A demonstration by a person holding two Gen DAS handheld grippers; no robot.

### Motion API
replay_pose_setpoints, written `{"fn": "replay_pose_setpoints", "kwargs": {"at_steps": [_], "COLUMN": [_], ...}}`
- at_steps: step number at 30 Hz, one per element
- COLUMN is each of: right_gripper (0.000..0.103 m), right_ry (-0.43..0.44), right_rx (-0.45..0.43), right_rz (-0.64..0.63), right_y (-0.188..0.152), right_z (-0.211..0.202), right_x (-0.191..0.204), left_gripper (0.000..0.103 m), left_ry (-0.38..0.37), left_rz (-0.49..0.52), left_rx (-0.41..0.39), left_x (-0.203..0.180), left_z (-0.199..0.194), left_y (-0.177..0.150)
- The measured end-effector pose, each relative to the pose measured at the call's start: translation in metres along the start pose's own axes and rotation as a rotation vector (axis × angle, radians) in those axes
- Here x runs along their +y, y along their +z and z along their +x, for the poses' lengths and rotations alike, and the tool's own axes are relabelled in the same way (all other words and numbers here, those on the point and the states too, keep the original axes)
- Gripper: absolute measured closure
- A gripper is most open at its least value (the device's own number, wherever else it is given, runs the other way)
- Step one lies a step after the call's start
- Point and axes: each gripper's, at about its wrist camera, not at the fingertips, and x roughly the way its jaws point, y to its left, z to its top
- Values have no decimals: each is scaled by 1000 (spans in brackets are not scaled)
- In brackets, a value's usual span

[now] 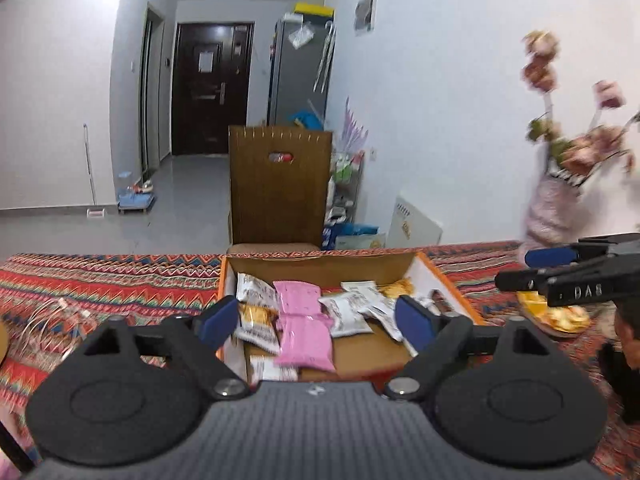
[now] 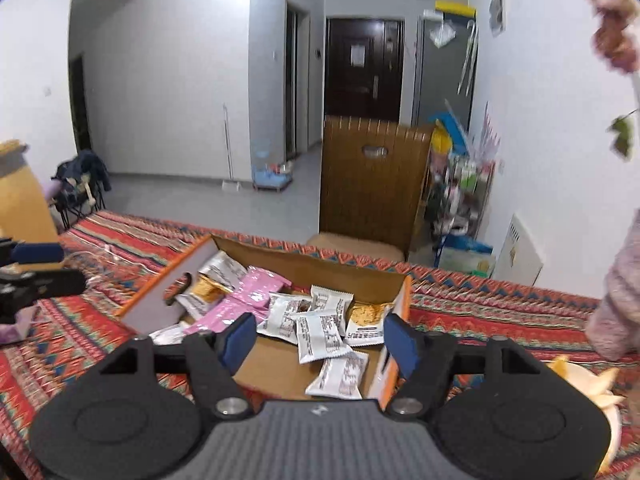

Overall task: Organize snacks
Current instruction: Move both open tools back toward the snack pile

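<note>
An open cardboard box with orange edges sits on the patterned tablecloth; it also shows in the right wrist view. Inside lie several snack packets: pink ones, white ones and yellow ones. My left gripper is open and empty, just above the box's near edge. My right gripper is open and empty over the box's near right part. The right gripper also shows from the side in the left wrist view.
A pale vase with pink flowers stands at the table's right. A plate of yellow fruit peel lies beside the box. A coiled white cable lies left. A brown chair stands behind the table.
</note>
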Motion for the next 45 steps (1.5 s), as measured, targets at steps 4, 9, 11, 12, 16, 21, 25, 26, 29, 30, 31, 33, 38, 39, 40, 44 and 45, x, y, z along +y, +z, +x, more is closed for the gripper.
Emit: {"fn": "replay_pose_setpoints", "kwargs": {"at_steps": [4, 9, 11, 12, 16, 21, 25, 26, 29, 30, 31, 33, 38, 39, 40, 44, 45], "right_gripper": [21, 16, 15, 13, 10, 10, 10, 10, 10, 10, 10, 10, 10, 10, 10, 12, 12], "right_ry": [25, 19, 10, 6, -71, -99, -103, -112, -147, -156, -158, -153, -142, -139, -132, -93, -83], "right_rx": [-78, -157, -185, -191, -207, -162, -74, -55, -20, -21, -25, -35, -48, -52, -60, -71, -73], "right_rz": [5, 10, 1, -12, -72, -108, -29, -26, -23, -21, -16, -2, 15, 22, 31, 38, 33], "right_y": [-31, -82, -105, -116, -169, -244, -285, -292, -308, -310, -313, -315, -306, -303, -299, -282, -277], "right_z": [-73, -145, -171, -183, -215, -238, -239, -238, -241, -243, -246, -250, -246, -243, -240, -222, -216], "right_x": [4, 19, 28, 33, 55, 79, 80, 81, 84, 86, 86, 86, 81, 79, 77, 74, 73], "left_gripper": [4, 2, 2, 2, 0, 0, 0, 0, 0, 0, 0, 0, 0, 0, 0, 0, 0], "left_ry": [-33, -30, -1, 12, 86, 152, 160, 153, 153, 150, 146, 143, 129, 127, 124, 107, 100], "left_rz": [-4, -40, -83, -93, -66, -129, -158, -163, -159, -156, -156, -155, -139, -136, -131, -99, -86], "left_rx": [-69, -109, -109, -111, -143, -29, 55, 72, 74, 65, 55, 50, 67, 70, 72, 82, 84], "left_x": [-7, -10, -9, -11, -22, -24, -24, -24, -28, -29, -31, -33, -38, -38, -38, -39, -40], "left_z": [-84, -160, -183, -194, -234, -245, -244, -243, -245, -247, -249, -251, -240, -235, -230, -202, -194], "left_y": [-38, -87, -106, -116, -155, -208, -238, -243, -246, -246, -246, -245, -240, -238, -235, -220, -215]}}
